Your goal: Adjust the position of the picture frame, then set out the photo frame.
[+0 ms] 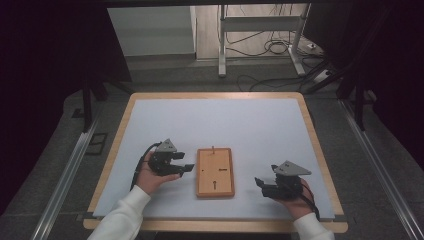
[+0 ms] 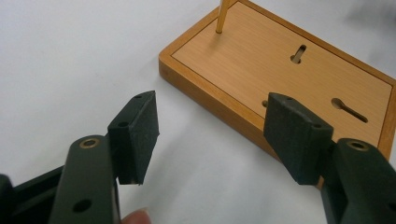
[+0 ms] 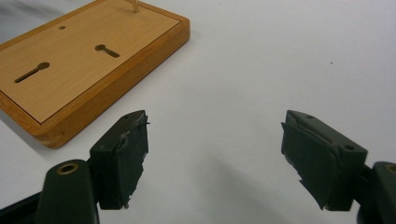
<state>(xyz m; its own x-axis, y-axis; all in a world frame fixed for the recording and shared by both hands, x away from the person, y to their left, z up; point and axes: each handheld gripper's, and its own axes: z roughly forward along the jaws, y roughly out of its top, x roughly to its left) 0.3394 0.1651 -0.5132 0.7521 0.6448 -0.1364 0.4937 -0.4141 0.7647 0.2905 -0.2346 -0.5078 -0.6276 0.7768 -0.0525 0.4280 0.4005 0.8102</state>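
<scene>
Dim workshop floor, a metal stand with looping cables and dark curtains are framing the far side of the desk (image 1: 320,150), whose pale blue-white cover is lying inside a light wooden rim. I am watching from my remote station as a wooden board (image 1: 215,172) is lying flat near the middle of the desk's near half, its long sides running away from the person. From the left gripper view, the wooden board (image 2: 280,70) is showing a raised darker frame, two keyhole-shaped slots and a thin wooden peg (image 2: 223,16) standing upright near one short end. The left hand-held gripper (image 1: 182,169) is resting just left of the board, pointing toward it, jaws standing wide apart with nothing between them; in its own camera the left hand-held gripper (image 2: 210,133) is hovering close to the board's near edge, one pad in front of the frame, though I cannot tell whether that pad is touching the wood. The right hand-held gripper (image 1: 262,184) is sitting to the right of the board, apart from it, held by a hand in a white sleeve (image 1: 312,231). Its own view is showing the right hand-held gripper (image 3: 215,158) with jaws spread wide over bare desk cover, the pads' edges looking worn, and the wooden board (image 3: 84,60) lying off to the upper left, clear of both pads.
</scene>
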